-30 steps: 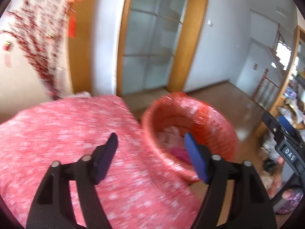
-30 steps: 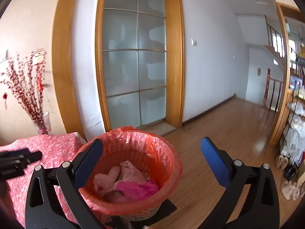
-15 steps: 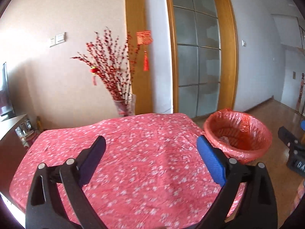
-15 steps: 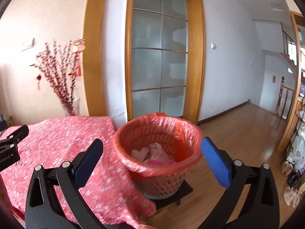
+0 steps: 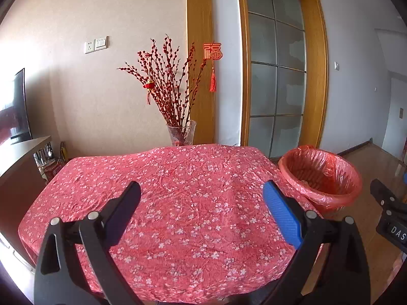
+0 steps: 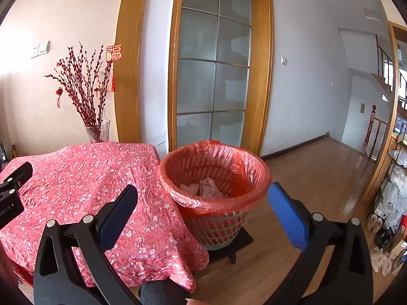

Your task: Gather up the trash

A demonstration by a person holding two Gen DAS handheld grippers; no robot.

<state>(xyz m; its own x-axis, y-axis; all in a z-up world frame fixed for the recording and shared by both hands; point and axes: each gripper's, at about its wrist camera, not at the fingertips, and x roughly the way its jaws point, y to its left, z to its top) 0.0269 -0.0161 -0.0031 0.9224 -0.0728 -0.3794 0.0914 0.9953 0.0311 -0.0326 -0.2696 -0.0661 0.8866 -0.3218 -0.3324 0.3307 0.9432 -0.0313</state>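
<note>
Both the left gripper (image 5: 201,204) and right gripper (image 6: 202,204) are gaping wide and carrying nothing, the bench (image 5: 178,178) is showing no trash, so I'd be scanning around before reaching toward the lined bin (image 6: 216,175).

Left claw (image 5: 201,199) hangs wide apart, empty, above desk (image 5: 178,178) with pink floral cloth. Red-lined trash basket (image 5: 321,175) just beside desk's right edge; vase (image 5: 181,134) behind.
</note>
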